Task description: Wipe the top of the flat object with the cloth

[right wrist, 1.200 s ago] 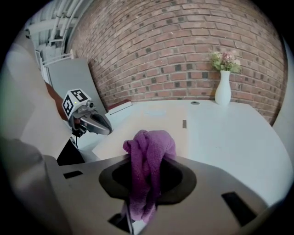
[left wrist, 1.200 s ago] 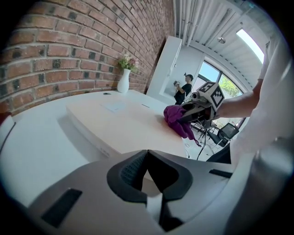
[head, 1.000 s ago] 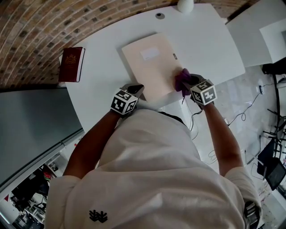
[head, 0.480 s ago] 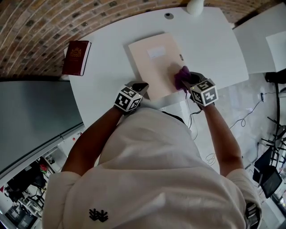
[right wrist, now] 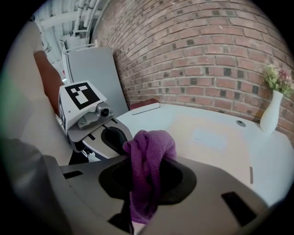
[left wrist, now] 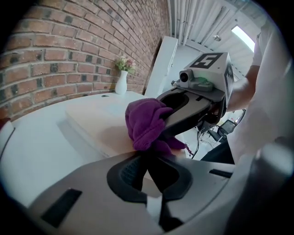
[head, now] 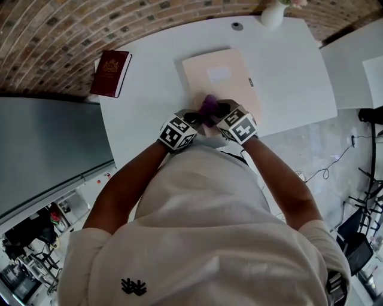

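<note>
A flat beige folder (head: 222, 79) lies on the white table (head: 143, 101). My right gripper (head: 216, 110) is shut on a bunched purple cloth (head: 209, 104), which rests on the folder's near left part. The right gripper view shows the cloth (right wrist: 149, 149) hanging out between the jaws of the right gripper (right wrist: 148, 167). Just left of the cloth, my left gripper (head: 192, 117) sits at the folder's near left corner. Its jaws in the left gripper view meet with nothing between them, and the left gripper (left wrist: 149, 158) points at the cloth (left wrist: 144, 124) close in front.
A dark red book (head: 111, 73) lies at the table's far left. A white vase (head: 272, 13) with flowers stands at the far edge, a round cable port (head: 237, 26) beside it. The brick wall (head: 72, 30) runs behind. The table's near edge is right under my arms.
My right gripper has dragged the cloth left across the folder's near part, from its right edge to right beside the left gripper. The left gripper has stayed at the near left corner.
</note>
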### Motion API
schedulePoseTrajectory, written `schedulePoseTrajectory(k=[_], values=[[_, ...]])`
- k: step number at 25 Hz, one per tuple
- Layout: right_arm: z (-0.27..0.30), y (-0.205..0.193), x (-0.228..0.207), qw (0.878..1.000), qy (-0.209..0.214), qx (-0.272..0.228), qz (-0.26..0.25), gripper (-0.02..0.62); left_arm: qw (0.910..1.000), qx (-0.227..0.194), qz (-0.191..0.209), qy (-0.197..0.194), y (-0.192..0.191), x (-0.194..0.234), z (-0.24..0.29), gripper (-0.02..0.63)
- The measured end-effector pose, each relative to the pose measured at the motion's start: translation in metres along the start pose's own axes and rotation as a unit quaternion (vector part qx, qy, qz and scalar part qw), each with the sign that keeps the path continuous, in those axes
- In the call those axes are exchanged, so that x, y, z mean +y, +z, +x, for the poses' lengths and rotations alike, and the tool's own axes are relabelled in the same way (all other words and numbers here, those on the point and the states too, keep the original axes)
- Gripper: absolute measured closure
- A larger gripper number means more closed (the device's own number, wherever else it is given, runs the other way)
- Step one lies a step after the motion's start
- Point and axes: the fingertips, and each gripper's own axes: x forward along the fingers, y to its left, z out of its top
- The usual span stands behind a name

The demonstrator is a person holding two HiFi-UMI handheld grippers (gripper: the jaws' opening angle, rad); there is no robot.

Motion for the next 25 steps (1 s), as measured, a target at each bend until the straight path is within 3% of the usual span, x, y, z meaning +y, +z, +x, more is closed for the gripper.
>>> schedulePoseTrajectory(k=[9,25], values=[[-0.005,-0.024,-0.027,1.0,-0.021,0.016,0.001,0.48,1.0,-0.002,-0.002,0.003,-0.001,0.001,-0.001,0.581],[-0.078,-0.073,-0.139,0.989,-0.129,0.02,0.067,0.48,1.0,-0.001,0.009,0.0,0.001,0.0,0.001,0.581]])
